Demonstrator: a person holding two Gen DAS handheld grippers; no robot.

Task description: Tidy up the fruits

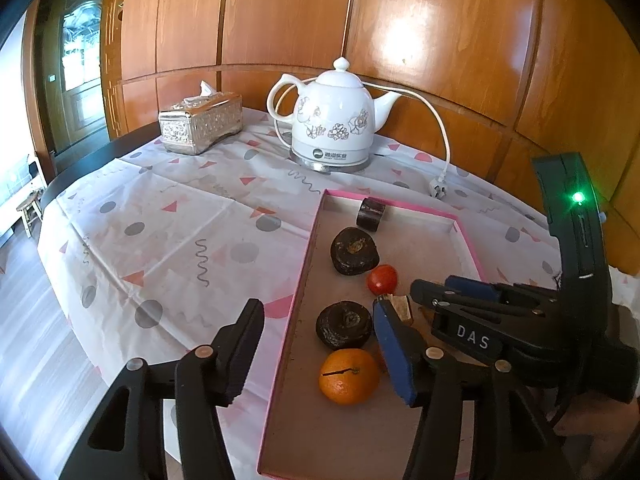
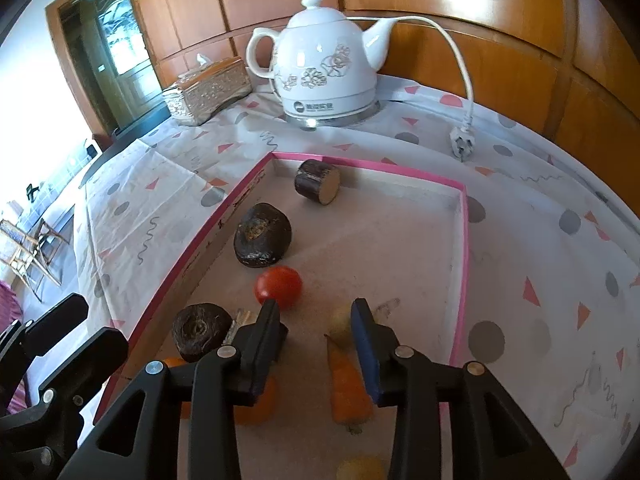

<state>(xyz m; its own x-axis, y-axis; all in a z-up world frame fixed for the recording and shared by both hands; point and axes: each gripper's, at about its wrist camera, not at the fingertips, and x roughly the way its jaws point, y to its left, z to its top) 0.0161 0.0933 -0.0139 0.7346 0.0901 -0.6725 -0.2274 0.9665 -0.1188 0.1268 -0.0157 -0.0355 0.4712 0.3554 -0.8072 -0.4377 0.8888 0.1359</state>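
Because the fruits are being gathered in one place, a pink-rimmed tray (image 2: 464,240) on the patterned tablecloth (image 1: 160,216) holds them in a loose line: two dark dried fruits (image 2: 263,241), a red tomato (image 2: 279,286), an orange (image 1: 349,376), with a carrot (image 2: 349,384) lying apart. Behind stands a white floral kettle (image 1: 332,120), its logo lettering too small to read. Hovering over the tray's left rim, the left gripper (image 1: 320,356) is spread wide and empty. Reading "DAS", the right gripper (image 2: 316,344) hangs narrowly parted above the carrot, not pinching it.
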